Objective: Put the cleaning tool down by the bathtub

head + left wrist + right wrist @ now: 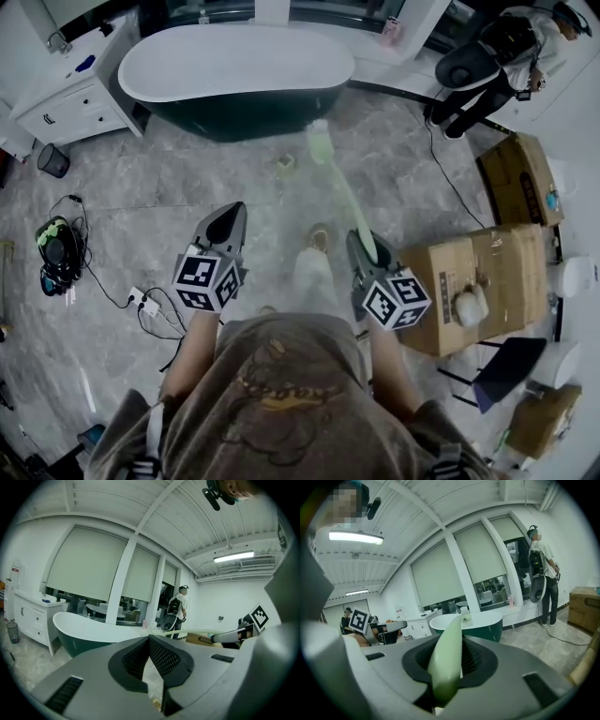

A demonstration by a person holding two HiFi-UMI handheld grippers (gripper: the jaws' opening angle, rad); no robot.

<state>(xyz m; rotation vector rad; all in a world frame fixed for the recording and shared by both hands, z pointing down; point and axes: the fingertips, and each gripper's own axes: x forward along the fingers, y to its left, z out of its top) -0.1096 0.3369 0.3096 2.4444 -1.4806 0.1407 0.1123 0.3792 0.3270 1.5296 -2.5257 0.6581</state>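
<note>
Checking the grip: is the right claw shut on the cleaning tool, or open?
Shut on it: the right claw pinches the cleaning tool by its pale green handle, which points toward the bathtub.

- The head view is lit evenly but rather dimly, with a cool cast; only faint, soft shadows are seen on the floor (pixel 141 202).
- The bathtub (pixel 234 61) is washed out to flat white.
- In both gripper views a ceiling lamp (pixel 233 556) is blown out by glare.
- Straight lines are bent by the wide lens, and the corners are blacked out.
- The cleaning tool (pixel 445 667) nearest the lens is blurred.
</note>
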